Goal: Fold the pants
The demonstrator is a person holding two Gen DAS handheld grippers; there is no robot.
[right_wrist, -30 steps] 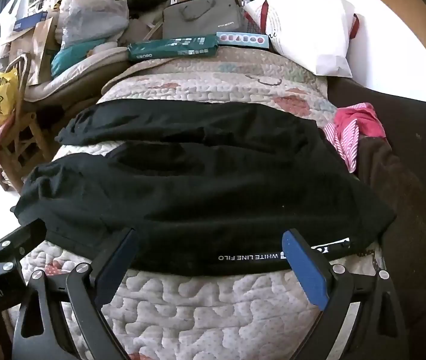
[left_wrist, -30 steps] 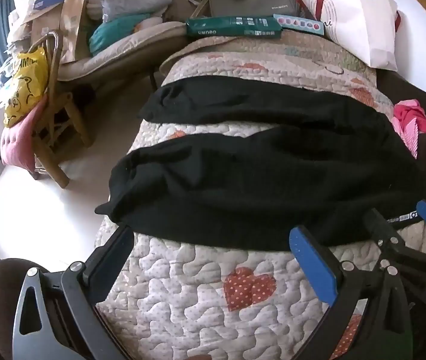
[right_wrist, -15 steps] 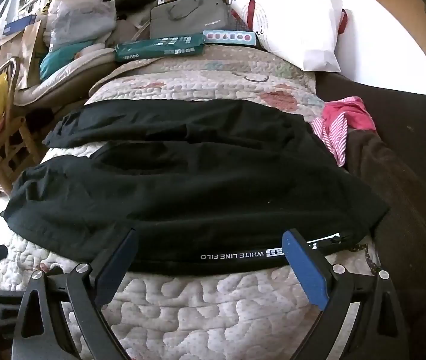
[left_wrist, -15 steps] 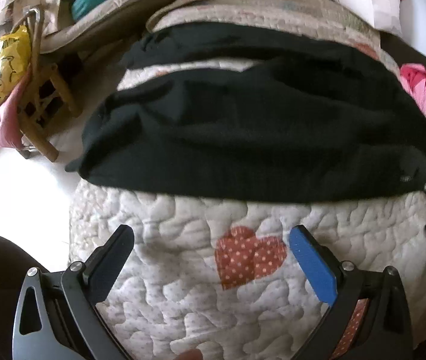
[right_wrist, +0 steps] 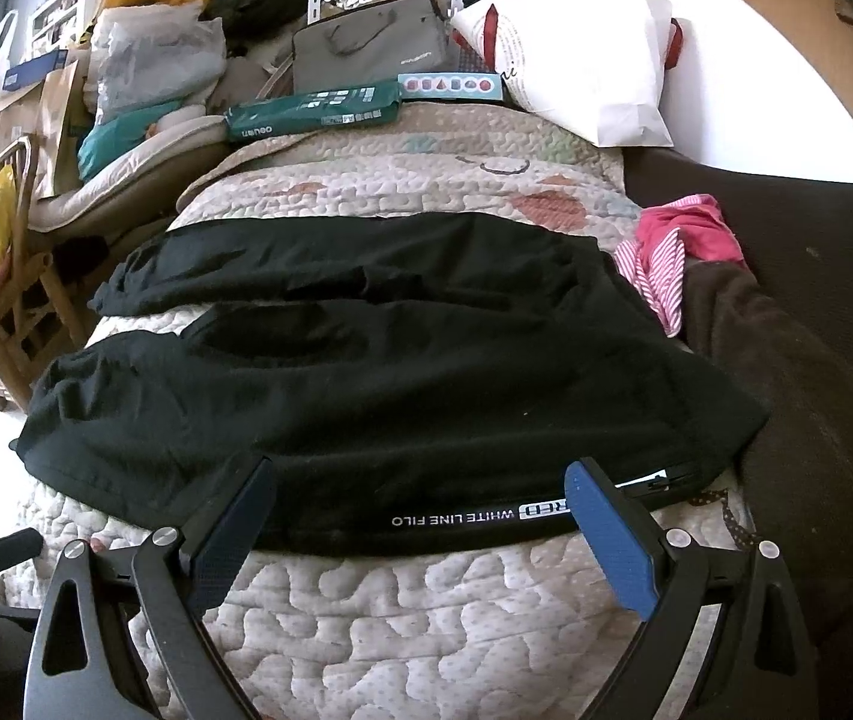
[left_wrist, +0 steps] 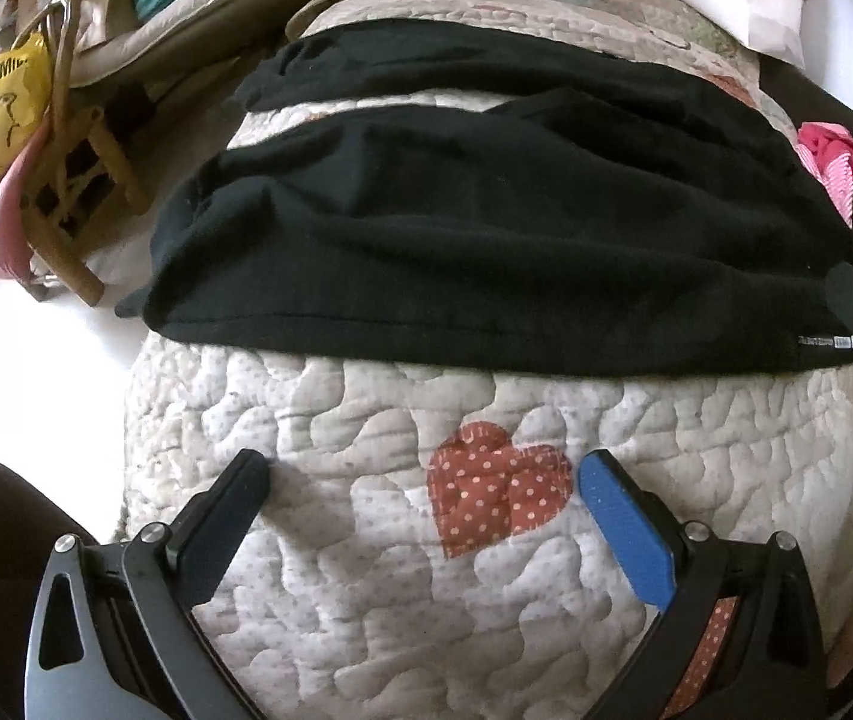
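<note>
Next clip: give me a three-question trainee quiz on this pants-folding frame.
1. True or false: the right gripper is shut on the black pants.
2. The left gripper hovers over: A) a red polka-dot heart patch B) a green box C) a pink garment.
3. What is printed along the pants' waistband?

Key: 1 false, both grippers are open; 2 A; 3 WHITE LINE FILO.

quilted bed cover [left_wrist: 402, 588], black pants [right_wrist: 402, 372] spread flat on it

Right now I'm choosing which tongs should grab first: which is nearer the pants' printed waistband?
Right tongs: fingertips at the waistband. Left tongs hang short, over bare quilt.
</note>
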